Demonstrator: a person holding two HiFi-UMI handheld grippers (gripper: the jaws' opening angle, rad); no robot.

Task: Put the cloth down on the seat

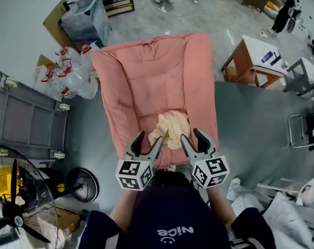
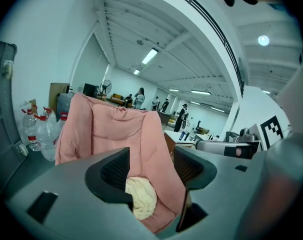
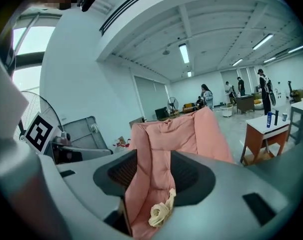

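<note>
While cloth lies crumpled on pink seat, left claw open, empty, right claw likewise

Crumpled cream cloth on pink seat

Left grey marker-cube gripper and right grey marker-cube gripper are hovering side by side, pointing forward-down. Jaws on both are standing apart, clamping nothing. Bare forearms are angling inward.

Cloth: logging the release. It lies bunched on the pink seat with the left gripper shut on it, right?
No: the left gripper view shows the left gripper open, fingers apart. The cloth does lie bunched on the pink seat.
</note>
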